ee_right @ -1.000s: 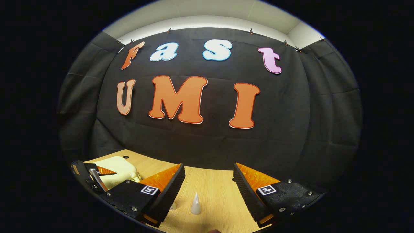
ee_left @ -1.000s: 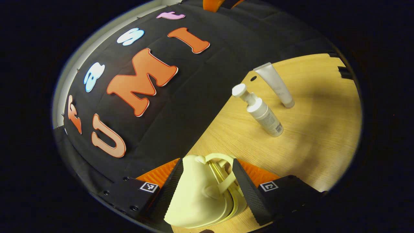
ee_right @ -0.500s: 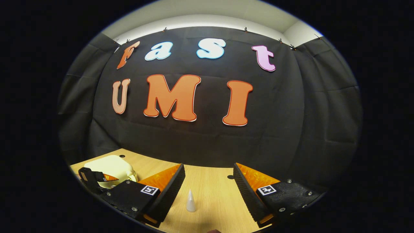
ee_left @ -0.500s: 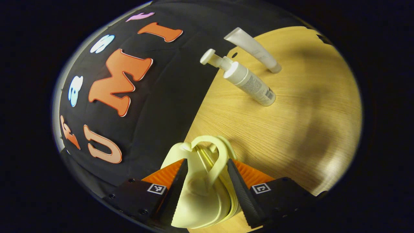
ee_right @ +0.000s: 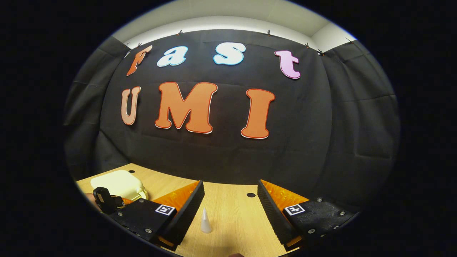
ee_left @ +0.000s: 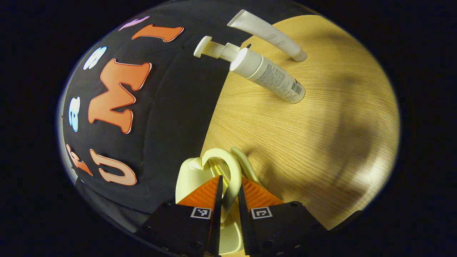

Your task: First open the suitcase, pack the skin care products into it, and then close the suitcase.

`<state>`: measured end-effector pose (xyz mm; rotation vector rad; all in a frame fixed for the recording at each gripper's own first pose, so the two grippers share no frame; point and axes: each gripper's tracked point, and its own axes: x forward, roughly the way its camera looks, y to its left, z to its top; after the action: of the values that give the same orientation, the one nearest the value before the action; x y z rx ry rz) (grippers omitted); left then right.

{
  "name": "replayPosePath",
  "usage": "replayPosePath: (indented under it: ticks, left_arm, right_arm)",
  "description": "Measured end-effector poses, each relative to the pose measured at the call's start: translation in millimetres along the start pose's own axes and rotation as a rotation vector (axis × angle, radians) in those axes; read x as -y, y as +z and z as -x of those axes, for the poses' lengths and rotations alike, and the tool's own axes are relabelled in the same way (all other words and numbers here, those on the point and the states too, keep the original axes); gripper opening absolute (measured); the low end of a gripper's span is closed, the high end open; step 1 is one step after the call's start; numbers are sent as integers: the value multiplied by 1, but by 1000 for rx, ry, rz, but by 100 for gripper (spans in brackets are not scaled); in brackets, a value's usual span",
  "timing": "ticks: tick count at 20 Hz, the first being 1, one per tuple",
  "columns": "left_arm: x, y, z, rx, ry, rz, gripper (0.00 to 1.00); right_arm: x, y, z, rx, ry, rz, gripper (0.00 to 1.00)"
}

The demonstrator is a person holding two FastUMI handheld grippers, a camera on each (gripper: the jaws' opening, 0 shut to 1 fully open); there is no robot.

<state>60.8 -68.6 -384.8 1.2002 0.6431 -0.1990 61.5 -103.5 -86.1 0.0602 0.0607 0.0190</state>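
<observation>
1. The small pale-yellow hard-shell suitcase (ee_left: 194,175) lay flat on the light wood-grain bench (ee_left: 303,142), near the black cloth wall, and as far as I could see its two halves were together. Opening had not visibly begun.
2. The left tool (ee_left: 228,200) had its fingers nearly together, pinched on the suitcase's looped yellow handle (ee_left: 232,175). I took that for the start of the opening step.
3. From the right gripper view the same suitcase (ee_right: 119,184) sat off at the bench's left end, with the left tool (ee_right: 107,201) against its near side.
4. The right tool (ee_right: 230,210) hung over the bench with its fingers wide apart and nothing between them.
5. The skin care products were not packed: the white pump bottle with the printed label (ee_left: 266,75) and the white squeeze tube (ee_left: 267,34) both stood on the bench, well apart from the suitcase, the tube just beyond the bottle.
6. The white tube (ee_right: 205,221) also showed past the right tool's fingers, standing on the bench.
7. My reading: almost everything was left, namely lifting the lid, loading both products, and closing up.
</observation>
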Motion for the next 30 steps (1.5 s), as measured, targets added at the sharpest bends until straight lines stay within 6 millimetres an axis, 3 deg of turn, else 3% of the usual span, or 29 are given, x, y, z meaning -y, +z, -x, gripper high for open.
replayPosePath:
  ticks: [1, 2, 7, 10, 13, 16, 22, 26, 30]
  left_arm:
    - [-6, 7, -4, 18, 19, -2, 26]
    - [-8, 3, -1, 9, 27, 5, 18]
    - [-29, 5, 14, 33, 53, 134, 13]
    - [-53, 6, 24, 55, 94, 230, 13]
    - [-88, -4, 36, 87, 151, 294, 13]
    - [-109, -14, 53, 100, 201, 349, 13]
    - [-171, -55, 60, 102, 265, 567, 13]
    - [-193, -84, 58, 73, 333, 669, 13]
    - [-210, -127, 54, 32, 404, 697, 16]
  right_arm:
    - [1, 0, -1, -1, -2, 1, 95]
    - [1, 0, -1, 0, -2, 1, 95]
    - [-3, 1, -5, -1, 8, -4, 95]
    - [-13, 5, -12, 2, 22, 2, 95]
    - [-26, 10, -20, 6, 41, 6, 95]
    - [-44, 17, -31, 10, 64, 5, 95]
    - [-76, 31, -50, 28, 96, 29, 95]
    - [-98, 39, -61, 32, 122, 49, 95]
    - [-120, 45, -70, 33, 138, 82, 95]
